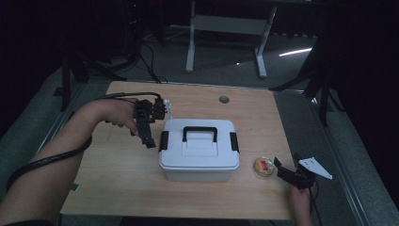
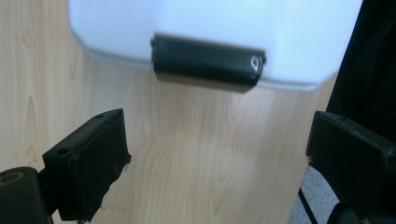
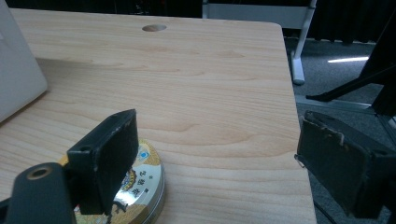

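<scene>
While the high view shows the white box (image 1: 198, 149) mid-table, the left gripper (image 1: 147, 123) sits beside its left latch (image 1: 163, 141), the right gripper (image 1: 288, 172) beside the tin (image 1: 264, 166). Left gripper view: jaws apart, latch blurred, box cropped. Right gripper view: jaws apart, one partly hiding the tin.

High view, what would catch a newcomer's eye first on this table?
The white box with its black handle sits mid-table, lid closed. The left hand-held gripper points, jaws open, at the box's left latch. Right of the box lies a small round gold tin, with the open right hand-held gripper just beside it.
</scene>
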The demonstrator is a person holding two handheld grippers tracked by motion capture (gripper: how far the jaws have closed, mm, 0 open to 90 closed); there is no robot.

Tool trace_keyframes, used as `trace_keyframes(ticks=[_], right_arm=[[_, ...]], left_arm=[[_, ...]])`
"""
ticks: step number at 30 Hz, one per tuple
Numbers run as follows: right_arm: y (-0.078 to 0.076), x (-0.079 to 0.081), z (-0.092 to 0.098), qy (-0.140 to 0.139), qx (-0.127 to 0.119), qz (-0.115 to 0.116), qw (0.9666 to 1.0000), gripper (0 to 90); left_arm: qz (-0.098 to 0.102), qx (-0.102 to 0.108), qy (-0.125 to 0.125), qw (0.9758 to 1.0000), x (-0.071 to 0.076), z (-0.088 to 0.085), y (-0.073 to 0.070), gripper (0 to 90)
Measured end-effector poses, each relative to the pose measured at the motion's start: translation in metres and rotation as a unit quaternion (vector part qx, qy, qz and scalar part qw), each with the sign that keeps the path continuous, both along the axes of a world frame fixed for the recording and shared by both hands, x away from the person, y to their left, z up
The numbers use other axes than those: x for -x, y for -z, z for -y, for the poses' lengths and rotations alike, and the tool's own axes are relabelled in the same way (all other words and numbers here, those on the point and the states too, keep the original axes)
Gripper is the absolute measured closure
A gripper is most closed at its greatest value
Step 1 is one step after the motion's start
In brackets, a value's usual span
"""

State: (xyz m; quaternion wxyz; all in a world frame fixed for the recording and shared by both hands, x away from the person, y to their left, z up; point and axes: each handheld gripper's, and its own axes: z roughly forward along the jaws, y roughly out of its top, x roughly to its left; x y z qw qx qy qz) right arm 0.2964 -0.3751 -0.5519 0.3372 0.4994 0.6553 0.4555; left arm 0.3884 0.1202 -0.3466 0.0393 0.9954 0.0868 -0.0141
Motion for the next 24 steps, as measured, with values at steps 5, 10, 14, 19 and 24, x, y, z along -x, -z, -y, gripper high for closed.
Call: trace_keyframes(ticks=[5, 10, 14, 19, 24], right_arm=[[0.000, 0.000, 0.000, -0.001, 0.000, -0.001, 1.0000, 12.4], [0.000, 0.000, 0.000, -0.002, -0.001, -0.001, 1.0000, 12.4], [0.000, 0.000, 0.000, -0.003, -0.001, -0.001, 1.0000, 12.4], [0.000, 0.001, 0.000, -0.004, -0.002, -0.001, 1.0000, 12.4], [0.000, 0.001, 0.000, -0.005, -0.003, -0.003, 1.0000, 12.4]], left_arm=[[-0.003, -0.003, 0.016, 0.9999, -0.003, 0.018, -0.001, 5.3], [-0.005, -0.007, 0.027, 0.9996, -0.005, 0.034, 0.000, 5.3], [-0.001, -0.006, 0.038, 0.9993, -0.006, 0.045, 0.001, 6.3], [0.004, -0.004, 0.052, 0.9986, -0.008, 0.061, 0.003, 11.2], [-0.004, -0.003, 0.061, 0.9981, -0.008, 0.073, 0.004, 16.0]])
